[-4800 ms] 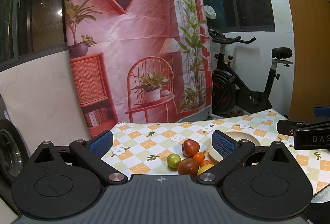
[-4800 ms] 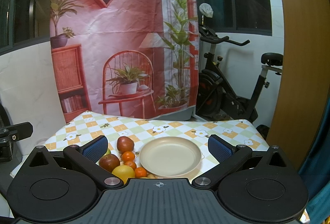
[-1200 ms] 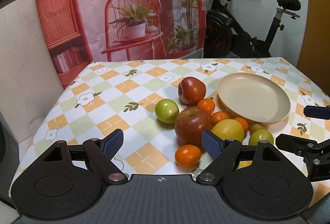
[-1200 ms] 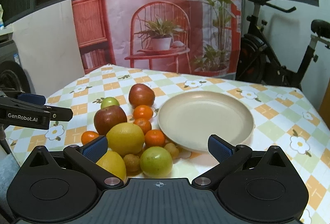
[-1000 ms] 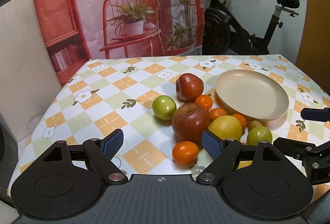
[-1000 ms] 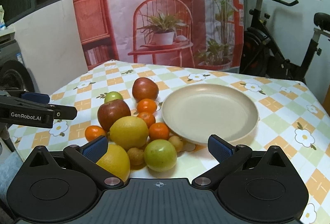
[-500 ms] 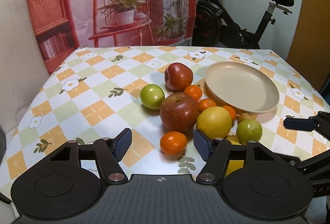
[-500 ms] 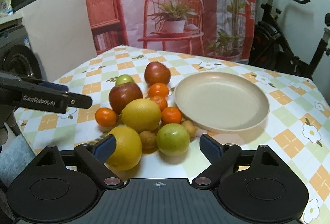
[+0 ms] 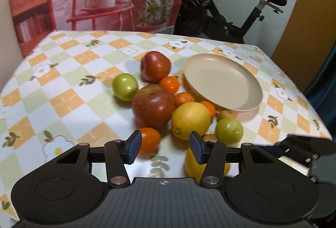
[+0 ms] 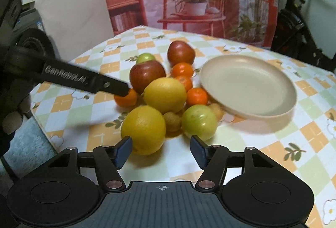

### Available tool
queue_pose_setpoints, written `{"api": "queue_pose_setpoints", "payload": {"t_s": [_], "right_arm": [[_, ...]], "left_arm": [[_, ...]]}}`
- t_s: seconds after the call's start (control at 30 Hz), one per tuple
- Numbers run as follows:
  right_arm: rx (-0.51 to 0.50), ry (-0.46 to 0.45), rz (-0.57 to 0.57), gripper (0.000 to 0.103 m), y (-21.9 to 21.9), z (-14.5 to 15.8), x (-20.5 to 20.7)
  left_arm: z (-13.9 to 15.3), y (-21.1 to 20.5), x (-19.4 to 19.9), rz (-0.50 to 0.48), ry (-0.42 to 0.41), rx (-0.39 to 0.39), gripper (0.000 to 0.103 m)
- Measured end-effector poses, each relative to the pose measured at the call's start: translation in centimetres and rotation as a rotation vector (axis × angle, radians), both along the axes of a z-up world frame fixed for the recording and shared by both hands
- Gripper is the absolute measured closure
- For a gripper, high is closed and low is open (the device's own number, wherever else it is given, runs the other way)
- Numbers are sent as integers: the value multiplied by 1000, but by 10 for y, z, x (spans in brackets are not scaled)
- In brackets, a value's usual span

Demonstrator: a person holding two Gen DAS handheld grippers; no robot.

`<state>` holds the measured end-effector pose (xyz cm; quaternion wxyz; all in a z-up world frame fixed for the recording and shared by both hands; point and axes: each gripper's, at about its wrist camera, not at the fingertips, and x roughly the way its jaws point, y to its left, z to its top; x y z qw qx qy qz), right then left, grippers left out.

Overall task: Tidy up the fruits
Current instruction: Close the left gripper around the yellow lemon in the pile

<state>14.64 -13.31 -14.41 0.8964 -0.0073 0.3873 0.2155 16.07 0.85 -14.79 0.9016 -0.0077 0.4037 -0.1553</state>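
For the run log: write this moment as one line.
left gripper: open, jaws closing, at small orange | right gripper: open, closing, by yellow citrus | plate: empty

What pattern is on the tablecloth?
Orange, green and white checks with flowers and leaves on the tablecloth, clearest in the left wrist view.

On the checked tablecloth I count the things by kind.

- Red apples: two, a big one and a second one at 1 o'clock from it.
- Yellow citrus fruits: two, one in the middle of the heap and one at 7 o'clock from it.
- Green fruits: two, one near the front and one behind the big apple.
- Small oranges: four, and.
- Small brown fruits: two, and.
- Plates: one, beige, at 3 o'clock from the heap.
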Motion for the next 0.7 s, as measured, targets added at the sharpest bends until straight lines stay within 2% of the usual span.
{"api": "queue_pose_setpoints", "payload": {"t_s": [0.17,0.4,0.7], "right_arm": [[14,37,44,50,6,-7,3],[35,62,69,57,8,-12,8],[53,83,83,60,9,-18,12]], "left_arm": [[-8,-9,12,-39,56,-56,50],[-16,-16,18,-66,109,-95,50],[-24,-15,27,-92,176,-174,54]]}}
